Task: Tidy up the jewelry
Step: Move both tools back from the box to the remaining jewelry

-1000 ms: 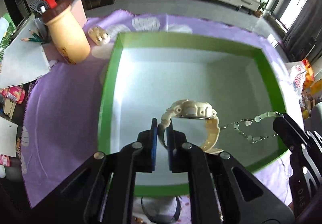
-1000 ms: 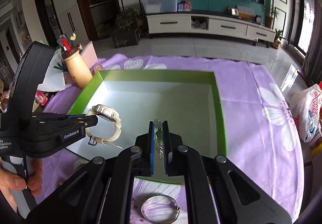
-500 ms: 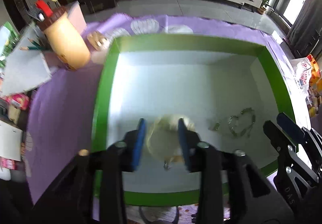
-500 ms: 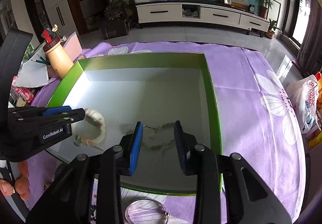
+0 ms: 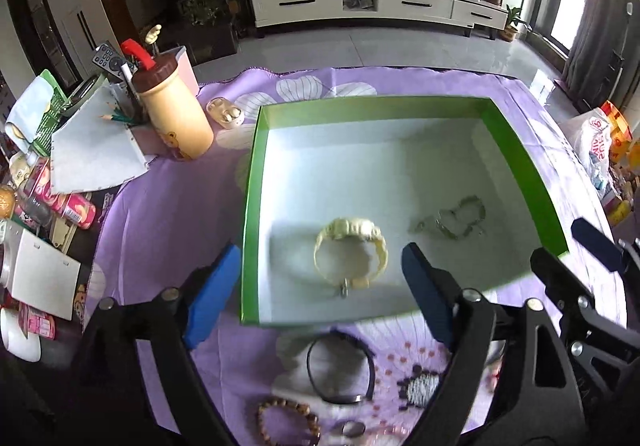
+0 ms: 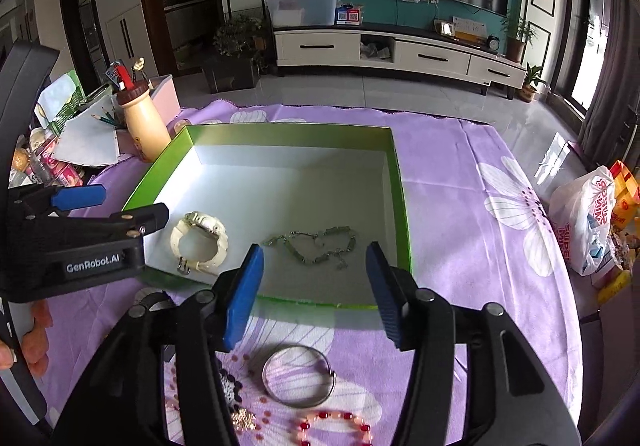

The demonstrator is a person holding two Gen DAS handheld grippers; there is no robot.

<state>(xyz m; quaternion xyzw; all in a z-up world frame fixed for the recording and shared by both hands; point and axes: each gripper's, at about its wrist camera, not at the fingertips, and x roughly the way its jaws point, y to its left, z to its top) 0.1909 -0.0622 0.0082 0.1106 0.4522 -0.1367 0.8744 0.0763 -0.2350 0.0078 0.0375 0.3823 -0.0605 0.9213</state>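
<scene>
While both tongs point(image 5: 320, 294) point(image 6: 316, 286) gape empty, bangles point(image 6: 298, 376) lie before the green box point(image 6: 404, 230).

**Layout of box and jewelry on worktop**

The box point(image 6: 400, 205) sits at the middle of the worktop point(image 6: 460, 205). Inside it, the watch point(image 6: 199, 242) lies near the front-left corner; the chain necklace point(image 6: 316, 246) lies to its right, toward the front-right corner, apart from the watch. Before the box's front wall, on the worktop, lie a bangle point(image 6: 298, 376), a bead bracelet point(image 6: 334, 422) and a band point(image 5: 341, 366). A bottle point(image 5: 176, 113) stands beyond the box's rear-left corner.
</scene>
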